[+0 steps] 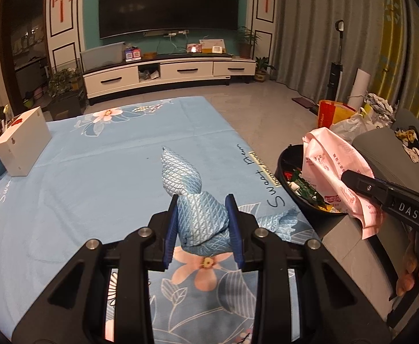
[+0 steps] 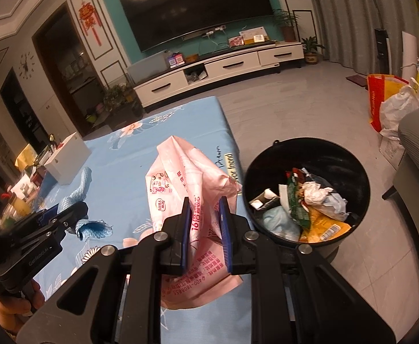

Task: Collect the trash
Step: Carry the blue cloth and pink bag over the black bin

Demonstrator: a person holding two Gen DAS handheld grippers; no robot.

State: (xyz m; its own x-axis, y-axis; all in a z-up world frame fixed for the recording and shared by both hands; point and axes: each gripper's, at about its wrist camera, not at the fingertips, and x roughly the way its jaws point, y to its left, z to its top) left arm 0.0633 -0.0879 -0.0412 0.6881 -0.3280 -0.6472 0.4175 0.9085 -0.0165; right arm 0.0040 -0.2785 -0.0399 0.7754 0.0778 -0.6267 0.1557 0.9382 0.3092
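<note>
Left hand-held gripper: jaws partly spread, pinching one crumpled blue cloth just above the surface. Right hand-held gripper: jaws nearly pressed together, pinching one pink bag. One black bin stands on the floor just right of the right hand-held gripper, apart from the pink bag; it contains several wrappers and crumpled papers. One white box rests on the surface, far left of the left hand-held gripper.
</note>
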